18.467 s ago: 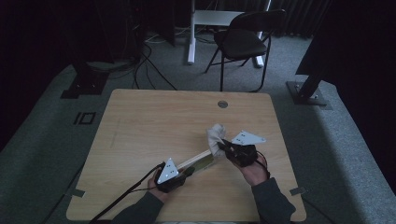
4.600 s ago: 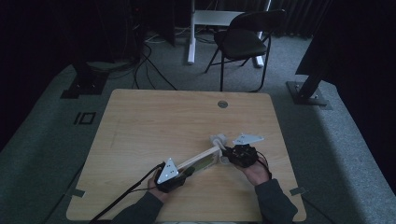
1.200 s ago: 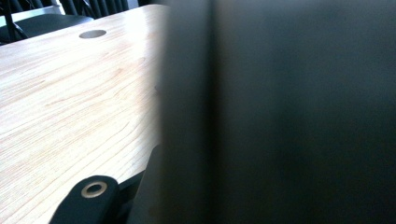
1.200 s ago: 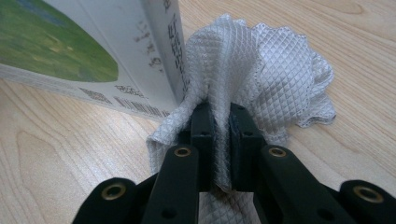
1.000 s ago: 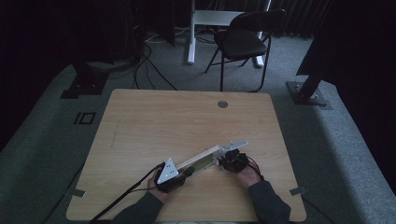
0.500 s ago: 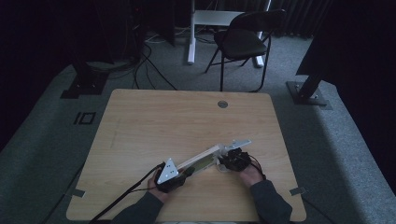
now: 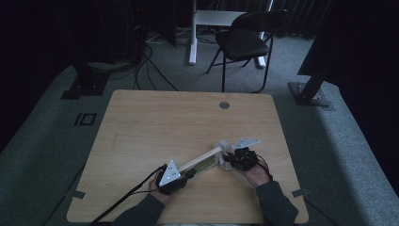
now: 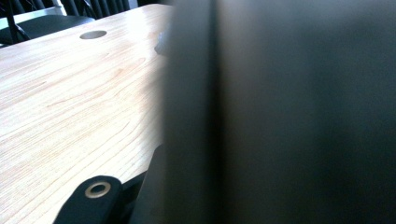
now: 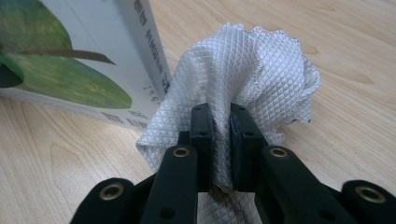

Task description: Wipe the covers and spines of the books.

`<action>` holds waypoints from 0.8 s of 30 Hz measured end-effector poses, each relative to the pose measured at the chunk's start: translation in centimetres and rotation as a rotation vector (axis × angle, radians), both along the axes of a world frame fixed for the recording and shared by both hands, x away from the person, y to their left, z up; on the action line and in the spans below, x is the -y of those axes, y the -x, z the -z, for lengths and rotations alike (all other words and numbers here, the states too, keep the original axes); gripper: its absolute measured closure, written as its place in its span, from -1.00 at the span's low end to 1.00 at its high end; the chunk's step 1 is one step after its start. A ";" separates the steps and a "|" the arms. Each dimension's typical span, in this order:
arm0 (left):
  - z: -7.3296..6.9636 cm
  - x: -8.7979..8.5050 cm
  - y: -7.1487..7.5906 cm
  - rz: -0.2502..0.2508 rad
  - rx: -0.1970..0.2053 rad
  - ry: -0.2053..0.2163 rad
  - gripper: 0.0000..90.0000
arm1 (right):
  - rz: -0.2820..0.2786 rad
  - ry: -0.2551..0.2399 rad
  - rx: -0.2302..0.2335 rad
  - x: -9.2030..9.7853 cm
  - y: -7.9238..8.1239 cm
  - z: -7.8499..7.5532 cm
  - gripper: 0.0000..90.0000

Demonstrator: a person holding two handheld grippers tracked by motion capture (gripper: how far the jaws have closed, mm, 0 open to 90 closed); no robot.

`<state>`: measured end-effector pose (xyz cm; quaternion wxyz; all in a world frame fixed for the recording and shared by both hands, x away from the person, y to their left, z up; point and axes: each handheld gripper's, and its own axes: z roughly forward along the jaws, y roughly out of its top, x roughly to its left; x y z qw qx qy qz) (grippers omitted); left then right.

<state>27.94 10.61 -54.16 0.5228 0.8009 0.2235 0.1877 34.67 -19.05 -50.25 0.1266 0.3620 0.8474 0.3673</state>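
We hold a long white box (image 7: 203, 160) lying slantwise on the wooden table (image 7: 188, 117), near its front edge. Our left gripper (image 7: 181, 176) grips the box's near end. In the left gripper view a dark blurred surface pressed close to the lens hides that grip, so we cannot see its pads; the jaws are drawn together, and from above they sit at the box's end. Our right gripper (image 9: 219, 140) is clenched on a white quilted cloth (image 9: 252, 79), which bunches up beyond the jaws and touches the box's far end (image 9: 84, 56). The cloth's lower part is cut off behind the jaws. From above, the cloth (image 7: 222, 146) is a small pale patch, its folds too dim to read.
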 end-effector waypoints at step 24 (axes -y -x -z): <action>-0.4 -0.1 0.1 -0.021 -0.040 0.016 0.75 | 0.004 -0.018 0.028 0.3 0.4 -1.1 0.83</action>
